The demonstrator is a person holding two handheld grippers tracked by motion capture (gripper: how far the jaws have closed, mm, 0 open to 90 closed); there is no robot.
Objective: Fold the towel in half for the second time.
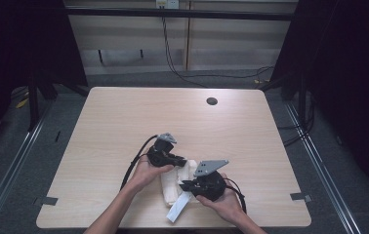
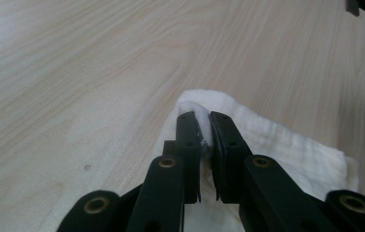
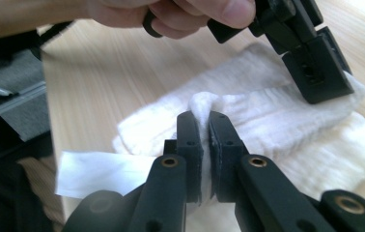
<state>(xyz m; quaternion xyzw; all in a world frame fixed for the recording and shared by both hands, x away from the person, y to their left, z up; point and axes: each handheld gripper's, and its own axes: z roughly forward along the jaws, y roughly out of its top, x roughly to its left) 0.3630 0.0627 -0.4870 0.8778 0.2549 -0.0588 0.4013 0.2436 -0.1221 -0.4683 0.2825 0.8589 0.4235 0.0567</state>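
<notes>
A white folded cloth lies on the wooden table near its front edge. In the high view my left gripper grips the cloth's far corner, and my right gripper grips its near side. The left gripper view has my left gripper shut on a bunched edge of the cloth. In the right gripper view my right gripper is shut on a raised fold of the cloth, and the other gripper pinches the cloth's far corner.
A white paper strip sticks out from under the cloth toward the table's front edge. A round cable hole sits at the back of the table. Cables trail from both grippers.
</notes>
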